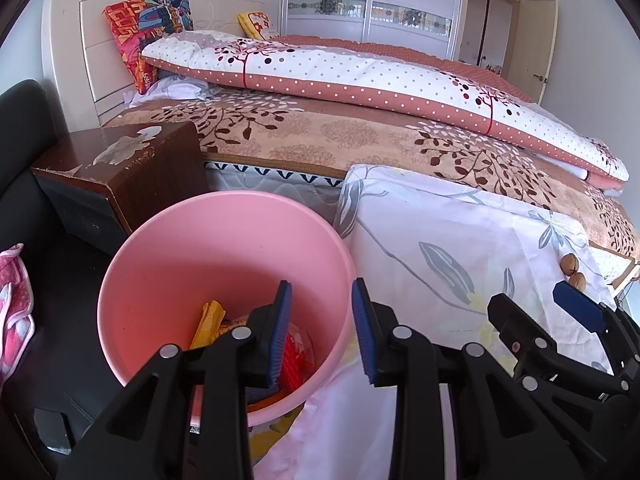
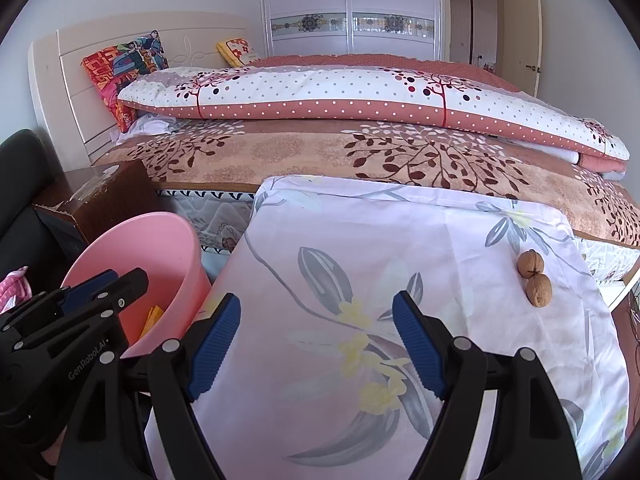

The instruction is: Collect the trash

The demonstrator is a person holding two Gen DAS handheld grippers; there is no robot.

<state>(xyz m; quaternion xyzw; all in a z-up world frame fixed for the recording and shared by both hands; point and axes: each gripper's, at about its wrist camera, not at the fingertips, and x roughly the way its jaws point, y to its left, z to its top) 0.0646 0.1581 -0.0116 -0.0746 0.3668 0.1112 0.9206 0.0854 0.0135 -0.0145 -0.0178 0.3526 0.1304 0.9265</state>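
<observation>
The left hand-held gripper (image 1: 322,312) has its two blue pads a little apart, with nothing between them. Right under and in front of it stands a round pink plastic bucket (image 1: 168,276). Inside the bucket lie crumpled yellow, orange and red wrappers (image 1: 212,320), down at the bottom, just past the left pad.

The right hand-held gripper (image 2: 318,340) has its blue pads spread wide, and it holds nothing. It hangs over a white cloth with grey leaves and yellow flowers (image 2: 360,248) that covers the table. Ahead of this hand-held gripper and off to its right, two brown walnuts (image 2: 534,280) sit on the cloth, touching each other.

To the left of the bucket is a dark brown wooden box (image 1: 132,160) with a scratched top. Farther away is a bed (image 1: 320,136) with a leafy tan blanket and a folded spotted quilt (image 1: 340,68).
</observation>
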